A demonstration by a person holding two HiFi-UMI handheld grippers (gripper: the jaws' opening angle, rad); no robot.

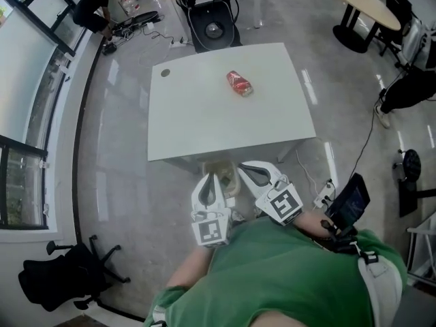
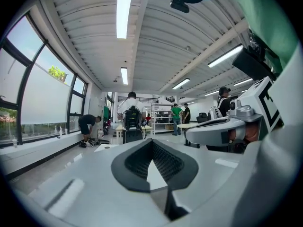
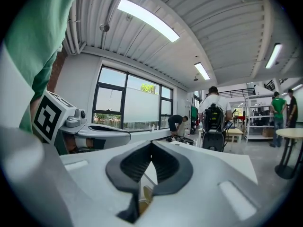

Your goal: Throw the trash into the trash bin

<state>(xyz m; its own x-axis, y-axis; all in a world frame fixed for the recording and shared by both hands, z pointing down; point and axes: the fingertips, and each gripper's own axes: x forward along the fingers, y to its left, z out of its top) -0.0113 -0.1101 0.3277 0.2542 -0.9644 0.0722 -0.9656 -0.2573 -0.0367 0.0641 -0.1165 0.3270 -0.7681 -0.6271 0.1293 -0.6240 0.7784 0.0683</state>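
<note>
Trash: one crushed red can (image 1: 239,83) lies on its side on the white table (image 1: 197,125), towards the far right of the top and well apart from both tools. Nothing else sits on the top.

Tongs: left gripper (image 1: 216,176) and right gripper (image 1: 246,166) hang side by side at the near table edge, close to your chest. Both are pressed together at the tips, with nothing between the ribbed pads.

Bin: not identified. A tan, box-like thing (image 1: 219,169) shows under the near table edge between the two grippers. It may be the bin, but the views do not settle it.

Step in hand, as judged: reach and pick, not yet begun.
- Use one gripper only; the right sits nearer the can's side of the table.
- Spread its jaws wide before you arrive, not over the can.
- Come in low and level, and close across the short width of the can, not end to end.
- Squeeze gently.

Materials:
- Can: thin metal, dented, glossy red with pale print. It is likely light, likely to roll on its curved side, and it will buckle further under a hard grip.
- Table top: smooth, matte, hard. The can could skid if nudged.
- Pads: dark, ridged, rubber-like, in pale moulded shells.
</note>
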